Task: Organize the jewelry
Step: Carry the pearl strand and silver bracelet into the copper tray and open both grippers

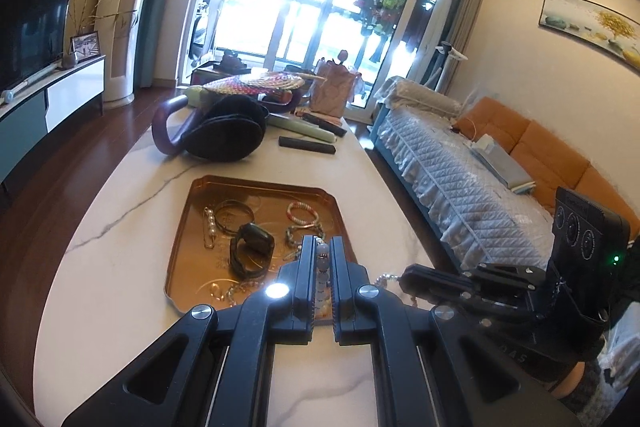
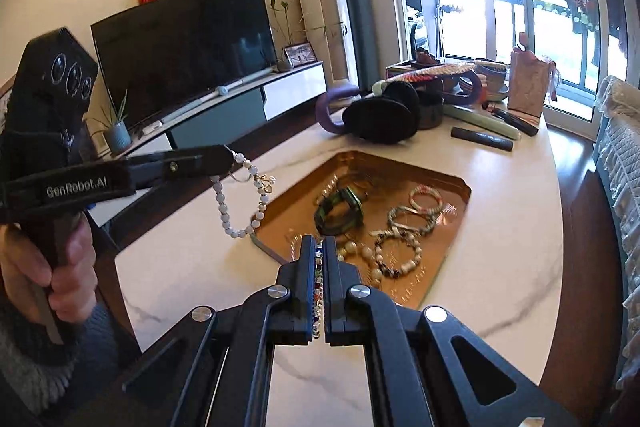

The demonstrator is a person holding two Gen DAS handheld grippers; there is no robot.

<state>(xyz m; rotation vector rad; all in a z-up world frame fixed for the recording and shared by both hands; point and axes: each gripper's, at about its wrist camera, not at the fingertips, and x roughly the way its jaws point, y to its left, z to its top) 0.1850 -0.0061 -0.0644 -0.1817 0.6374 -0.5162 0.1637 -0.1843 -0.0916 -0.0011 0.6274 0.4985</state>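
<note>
In the left wrist view, the left gripper (image 1: 322,247) is sitting at lower centre, its black jaws clamping a strand of pale round beads (image 1: 323,259) that is showing in the narrow gap between them. In the right wrist view the same tool is appearing at the left edge, held by a hand (image 2: 60,267) in a grey knitted sleeve (image 2: 44,359), and the white bead bracelet is hanging from its tip in a loop, clear of the white marble-patterned table (image 2: 500,267) and just left of the copper-coloured rectangular metal tray (image 2: 460,187). The right gripper (image 2: 319,247) is filling the lower centre of its own view, jaws pressing tight on a thin multicoloured beaded strand (image 2: 319,267). Lying in the tray are a dark green wristwatch (image 2: 340,211), a pink-and-white woven bangle (image 2: 427,199), a bracelet of mixed dark and white beads (image 2: 398,255) and, seen from the left wrist, a pearl-studded clip (image 1: 209,227). A pair of black fluffy earmuffs (image 1: 228,135) is resting on the table beyond the tray.
</note>
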